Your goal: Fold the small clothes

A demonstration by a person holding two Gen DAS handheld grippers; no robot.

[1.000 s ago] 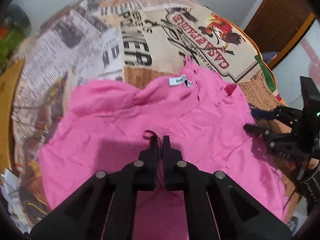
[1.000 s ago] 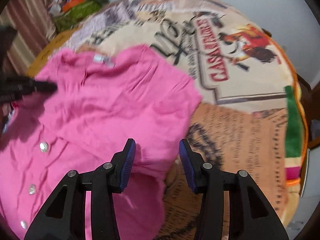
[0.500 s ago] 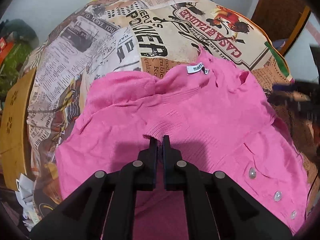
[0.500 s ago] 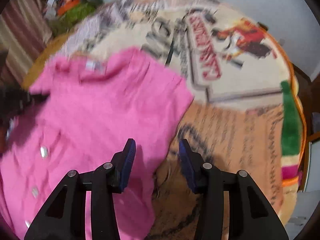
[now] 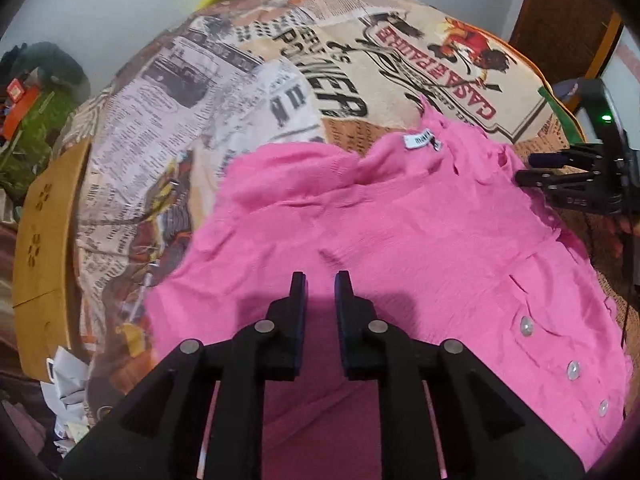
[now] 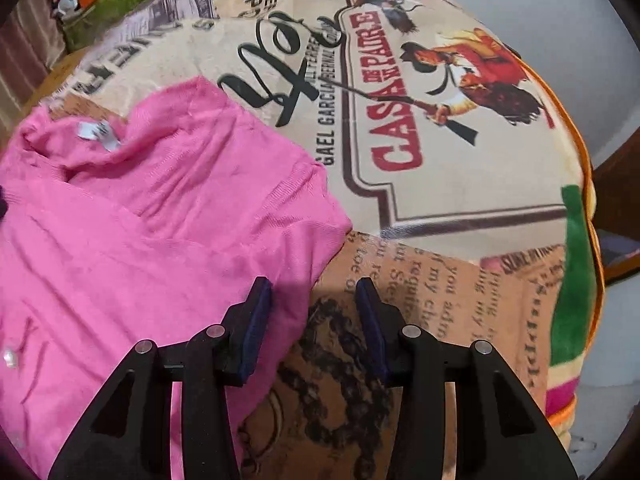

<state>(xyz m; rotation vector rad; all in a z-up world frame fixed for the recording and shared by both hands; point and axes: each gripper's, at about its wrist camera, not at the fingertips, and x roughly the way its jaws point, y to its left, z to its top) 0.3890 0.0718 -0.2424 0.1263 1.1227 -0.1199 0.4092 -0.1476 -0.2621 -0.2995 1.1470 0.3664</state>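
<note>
A small pink knit garment with a white neck label and silver buttons lies on a printed cloth. It also shows in the right wrist view. My left gripper is slightly open and empty, just above the garment's middle. My right gripper is open and empty over the garment's right edge. It also shows at the right of the left wrist view.
The printed newspaper-style cloth covers a round table. A wooden chair back stands at the left. Green and orange clutter lies beyond it. A wooden door is at the back right.
My left gripper opened and let go of the pink fabric fold, which now lies flat. My right gripper stayed open and shifted slightly over the garment's edge.
</note>
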